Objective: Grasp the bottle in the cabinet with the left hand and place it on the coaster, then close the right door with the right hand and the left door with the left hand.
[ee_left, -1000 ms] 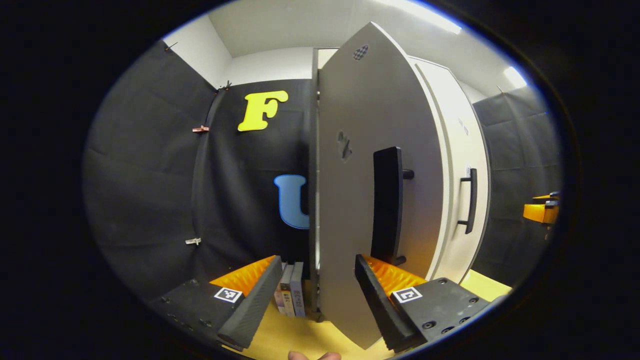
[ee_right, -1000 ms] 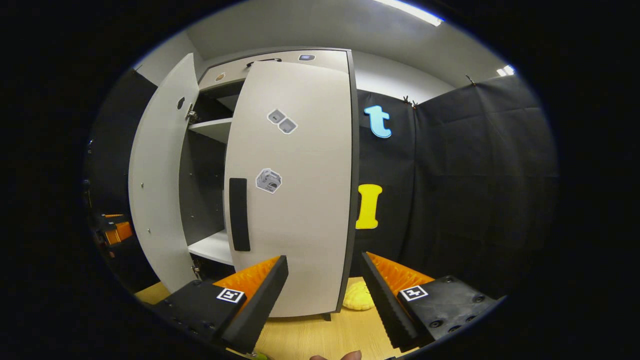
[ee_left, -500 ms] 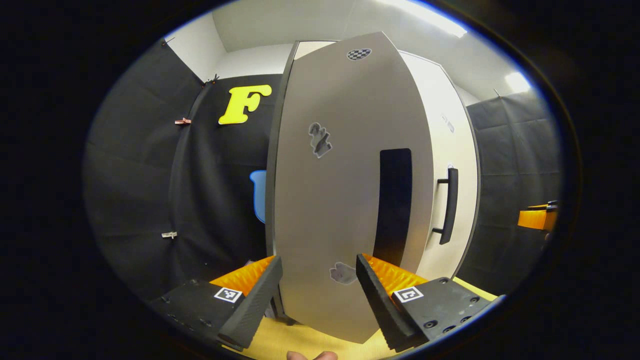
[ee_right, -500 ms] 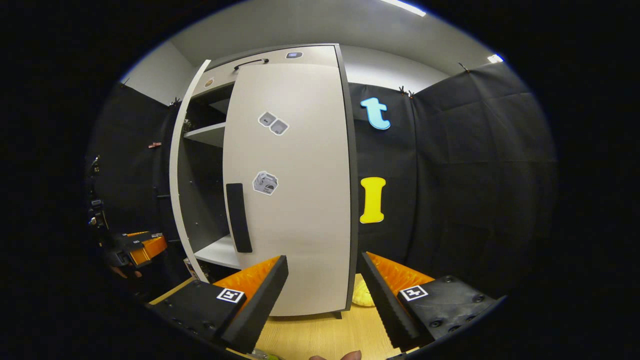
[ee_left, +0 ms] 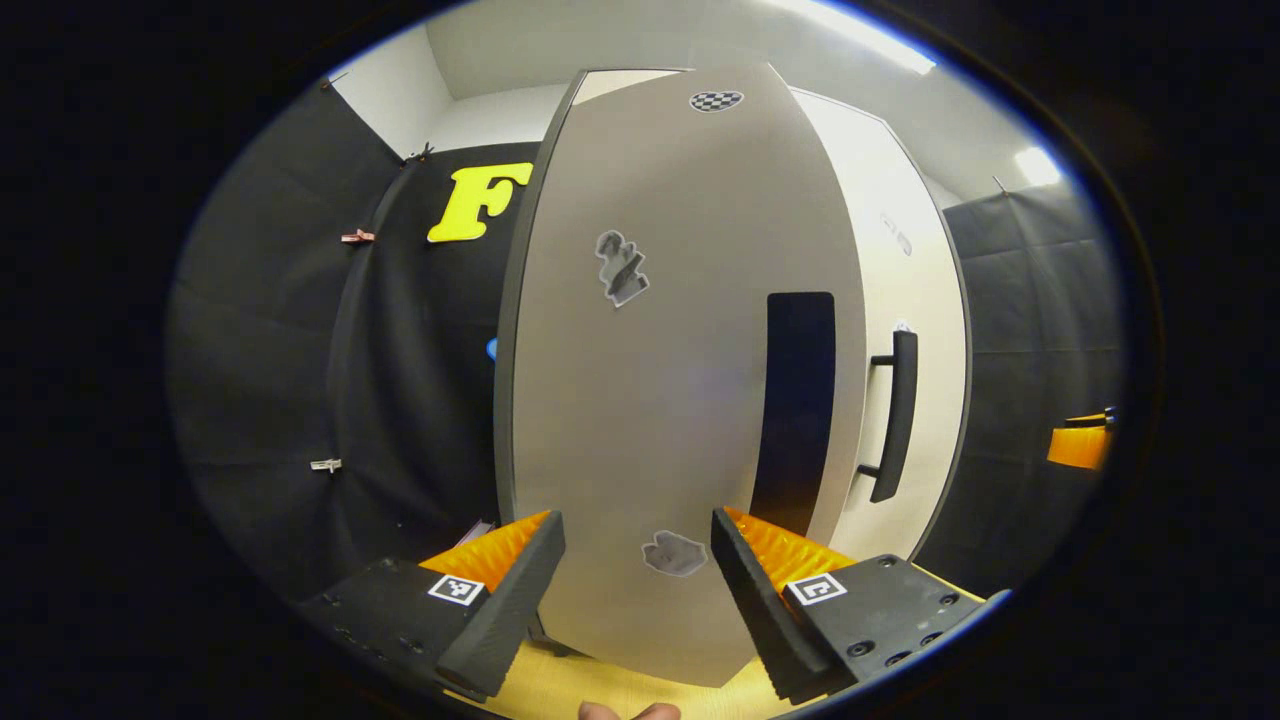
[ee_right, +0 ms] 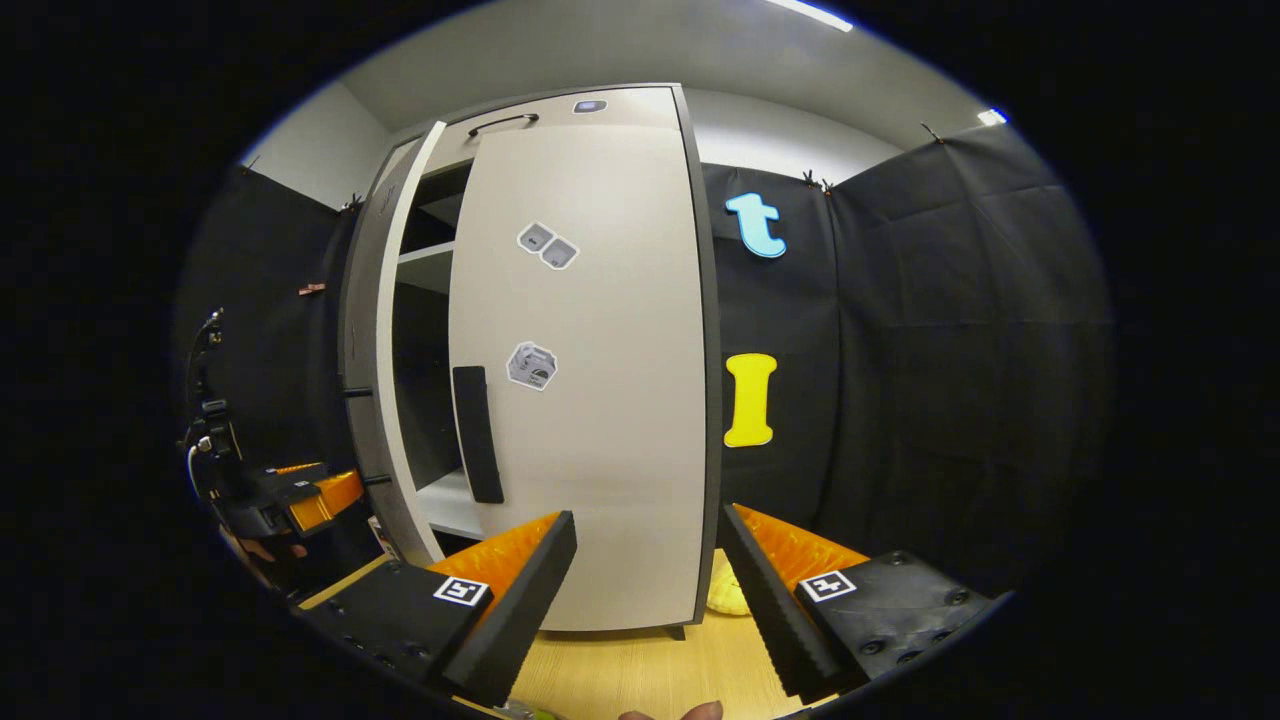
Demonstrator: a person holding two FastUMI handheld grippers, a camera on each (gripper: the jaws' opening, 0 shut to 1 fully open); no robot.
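The cabinet's left door (ee_left: 660, 400) stands close in front of my left gripper (ee_left: 635, 545), whose fingers are open with nothing between them. The door's black handle (ee_left: 798, 400) is to the right of the fingers. In the right gripper view that left door (ee_right: 385, 350) is ajar and seen nearly edge-on, leaving a narrow gap onto the shelves (ee_right: 425, 255). The right door (ee_right: 590, 400) lies flush against the cabinet, with its black handle (ee_right: 477, 435) at its left edge. My right gripper (ee_right: 648, 545) hangs open a little way in front of it. The left gripper (ee_right: 290, 495) appears far left.
The cabinet stands on a yellow wooden tabletop (ee_right: 620, 660). A yellow knobbly object (ee_right: 725, 590) lies by the cabinet's right foot. Black cloth walls close in on both sides. The right gripper (ee_left: 1080, 445) appears at the far right in the left gripper view.
The left door has swung towards the cabinet, narrowing the gap, and my left gripper has followed it. The right gripper has hardly moved.
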